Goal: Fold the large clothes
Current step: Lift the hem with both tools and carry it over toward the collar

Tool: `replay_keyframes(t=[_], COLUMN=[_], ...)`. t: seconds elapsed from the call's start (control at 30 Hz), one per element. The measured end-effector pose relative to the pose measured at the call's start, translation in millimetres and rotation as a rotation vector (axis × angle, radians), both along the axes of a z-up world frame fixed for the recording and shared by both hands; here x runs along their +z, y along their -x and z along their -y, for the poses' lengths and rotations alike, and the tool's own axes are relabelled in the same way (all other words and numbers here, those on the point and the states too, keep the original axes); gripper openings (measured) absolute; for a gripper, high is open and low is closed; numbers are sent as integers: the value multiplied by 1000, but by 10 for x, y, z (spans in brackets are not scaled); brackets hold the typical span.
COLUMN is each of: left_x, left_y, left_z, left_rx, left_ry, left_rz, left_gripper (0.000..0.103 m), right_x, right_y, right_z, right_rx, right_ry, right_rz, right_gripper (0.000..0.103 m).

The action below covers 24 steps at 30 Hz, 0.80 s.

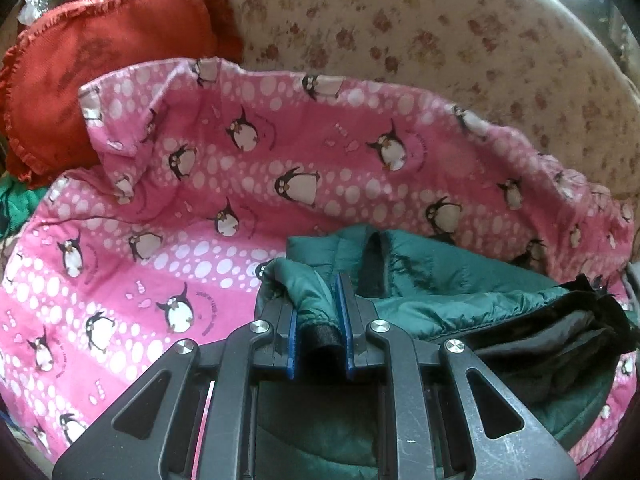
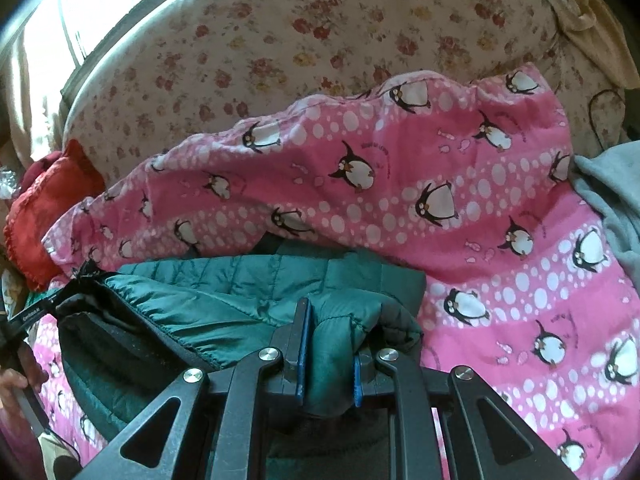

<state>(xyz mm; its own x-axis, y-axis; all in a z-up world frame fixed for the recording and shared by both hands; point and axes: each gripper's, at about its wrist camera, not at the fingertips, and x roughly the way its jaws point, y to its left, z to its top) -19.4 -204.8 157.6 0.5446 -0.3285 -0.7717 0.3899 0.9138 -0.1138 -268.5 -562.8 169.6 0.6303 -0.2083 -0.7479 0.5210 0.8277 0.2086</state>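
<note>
Green padded jacket point(image 1: 460, 280), spread on pink penguin blanket point(image 1: 200, 200) toward its near edge; one bunched fold is clamped by left gripper point(image 1: 318, 320), another by right gripper point(image 2: 330, 344); red cushion point(image 1: 100, 80) lodged at blanket's far corner

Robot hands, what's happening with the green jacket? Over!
Left gripper and right gripper both clamped on jacket. Jacket over pink blanket. Nothing blocking.

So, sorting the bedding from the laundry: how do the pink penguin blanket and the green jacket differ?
The pink penguin blanket is printed with penguins and dots; the green jacket is plain and quilted. The blanket lies spread underneath; the jacket sits bunched on top, clamped by the left gripper and right gripper. Both are soft fabric.
</note>
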Motion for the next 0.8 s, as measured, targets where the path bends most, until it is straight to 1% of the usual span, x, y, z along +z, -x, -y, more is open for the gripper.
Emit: replay_keyframes(t=[0.07,0.23,0.37,0.43,0.57,0.63,0.7,0.8], left_x=[-77,-160,-109,-39,57,57,25,-102], left_y=[-86,-204,-264,-284,-331,-364,-389,-457], left_z=[42,131,139,105,99,176,244,382], left_rx=[6,13,14,7,3,5,13,5], left_ry=[-8,-21,-12,11,51,46,41,12], left_rz=[-13,-18,-34,-41,-45,-41,-38,-31], left_gripper=[16,16,16,16,16,16,16,16], right_x=[-67,-176,-211,-187,-137,-167,-242,-385], right_y=[-96,-254,-348,-357,-323,-326,-352,-401], right_z=[41,133,198,220,303,362,408,455], right_rx=[-8,-26,-45,-45,-48,-63,-83,-115], right_ry=[-3,-13,-27,-37,-73,-94,-108,-118], right_rz=[-9,-9,-6,2,46,63,56,46], right_gripper=[15,15,15,15,15,15,15,15])
